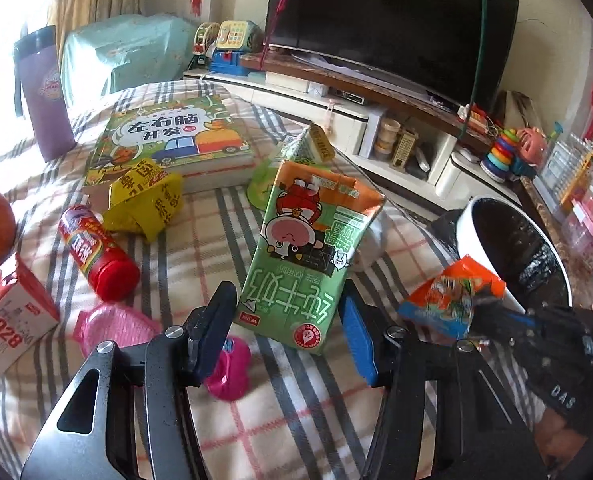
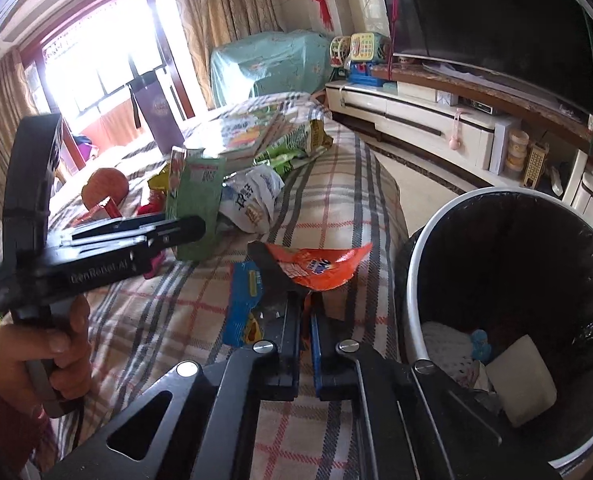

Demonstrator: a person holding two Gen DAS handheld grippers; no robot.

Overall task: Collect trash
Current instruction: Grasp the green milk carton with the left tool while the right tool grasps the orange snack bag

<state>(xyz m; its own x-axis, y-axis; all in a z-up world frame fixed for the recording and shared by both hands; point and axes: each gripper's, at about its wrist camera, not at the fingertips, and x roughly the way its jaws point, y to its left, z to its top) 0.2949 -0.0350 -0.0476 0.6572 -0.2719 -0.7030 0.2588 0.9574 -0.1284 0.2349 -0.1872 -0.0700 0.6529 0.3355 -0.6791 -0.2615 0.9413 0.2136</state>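
A green milk carton (image 1: 308,248) stands tilted and upside down between the pads of my left gripper (image 1: 286,304), which press on both of its sides above the checked blanket. From the right wrist view, the left gripper (image 2: 188,228) clasps the same carton (image 2: 196,196). My right gripper (image 2: 306,312) is shut on a crumpled orange-and-blue snack wrapper (image 2: 316,268), just left of the white trash bin (image 2: 406,300) with a black liner. The left wrist view shows that wrapper (image 1: 452,296) beside the bin (image 1: 468,216).
On the blanket lie a yellow wrapper (image 1: 148,200), a red tube (image 1: 96,252), a "1928" carton (image 1: 8,312), pink items (image 1: 108,324), a children's book (image 1: 172,136), a green snack bag (image 1: 308,148) and a white bag (image 2: 252,196). A TV stand (image 2: 416,116) runs behind.
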